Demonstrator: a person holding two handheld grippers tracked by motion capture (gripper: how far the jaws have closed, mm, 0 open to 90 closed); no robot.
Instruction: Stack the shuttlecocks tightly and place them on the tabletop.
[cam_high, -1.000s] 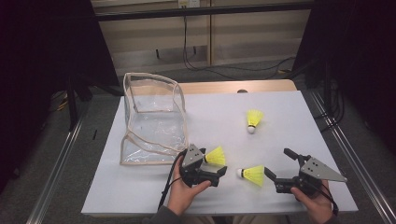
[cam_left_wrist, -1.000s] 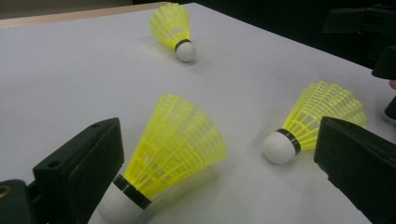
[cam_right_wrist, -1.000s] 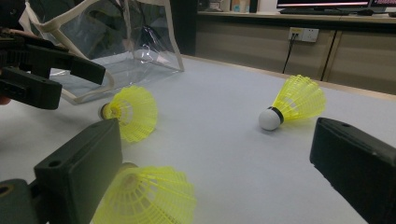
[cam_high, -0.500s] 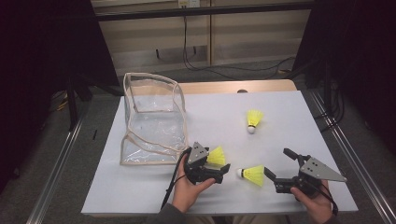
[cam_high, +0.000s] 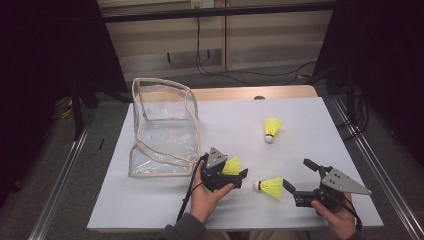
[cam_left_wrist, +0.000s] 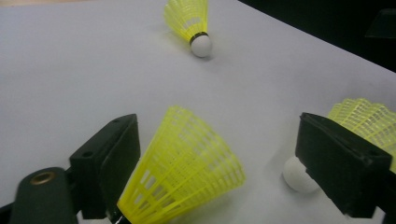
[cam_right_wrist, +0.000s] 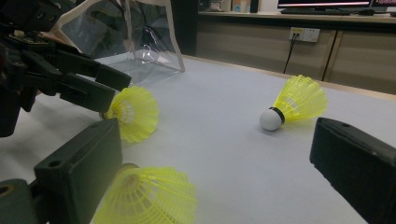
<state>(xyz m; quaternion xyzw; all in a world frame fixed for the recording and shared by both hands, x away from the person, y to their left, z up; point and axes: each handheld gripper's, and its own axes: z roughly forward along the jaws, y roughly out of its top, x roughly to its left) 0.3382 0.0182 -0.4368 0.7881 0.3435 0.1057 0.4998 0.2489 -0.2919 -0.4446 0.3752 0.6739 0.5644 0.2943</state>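
Three yellow shuttlecocks with white cork tips lie on the white table. One shuttlecock lies between the jaws of my left gripper. It leans on one jaw with a wide gap to the other. Those jaws have just been closing and do not press on it. A second shuttlecock lies by one jaw of my open right gripper. The third shuttlecock lies farther back, apart from both.
A clear plastic bag with beige trim stands open at the table's back left, close to the left hand. A wooden strip runs along the far edge. Metal rails flank the table.
The left gripper has edged a little to the right, further around its shuttlecock, and its jaws look narrower. The right gripper and the other two shuttlecocks have stayed put.
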